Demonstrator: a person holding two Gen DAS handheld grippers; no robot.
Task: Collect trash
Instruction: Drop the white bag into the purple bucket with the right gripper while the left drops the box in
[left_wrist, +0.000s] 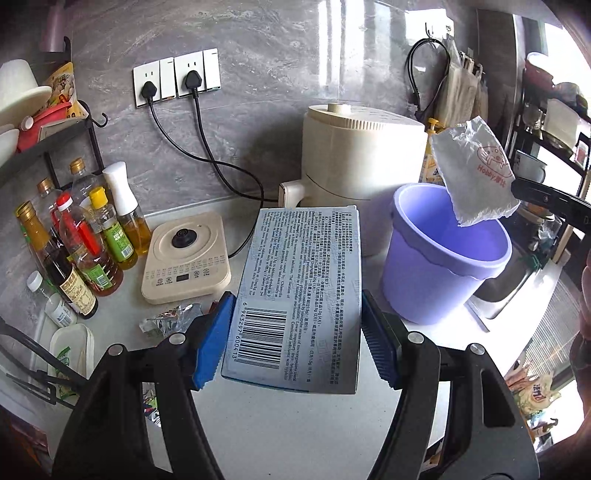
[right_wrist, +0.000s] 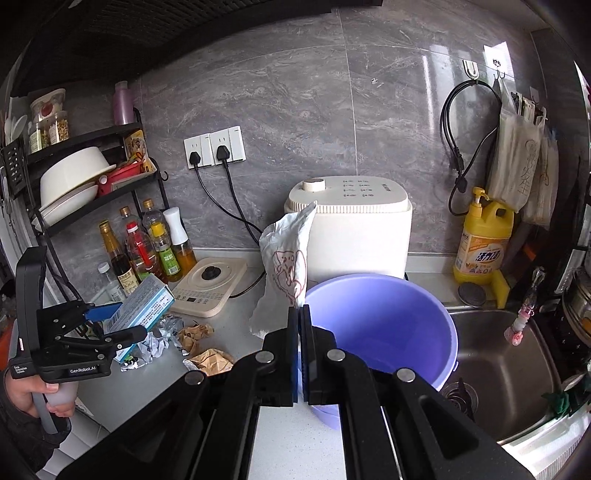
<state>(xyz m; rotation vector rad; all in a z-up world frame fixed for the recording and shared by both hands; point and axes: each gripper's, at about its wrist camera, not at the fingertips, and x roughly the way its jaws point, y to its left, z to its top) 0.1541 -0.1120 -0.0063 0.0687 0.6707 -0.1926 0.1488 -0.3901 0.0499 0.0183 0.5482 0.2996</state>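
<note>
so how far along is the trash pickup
Nothing shows in the purple bucket yet. In hand: the left gripper holds a blue carton; the right gripper pinches a white wrapper at the bucket's rim. Left: crumpled foil and brown paper scraps on the counter.

White speckled countertop (right_wrist: 280, 439) along a grey stone wall. Standing on it: purple bucket (right_wrist: 384, 325) beside the sink (right_wrist: 491, 369), cream appliance (right_wrist: 354, 229) behind the bucket, cream kettle base (right_wrist: 208, 288), cluster of oil and sauce bottles (right_wrist: 147, 247), yellow detergent bottle (right_wrist: 480, 240). Lying loose near the kettle base: crumpled foil wrappers (right_wrist: 159, 339) and brown paper scraps (right_wrist: 207, 354).
</note>
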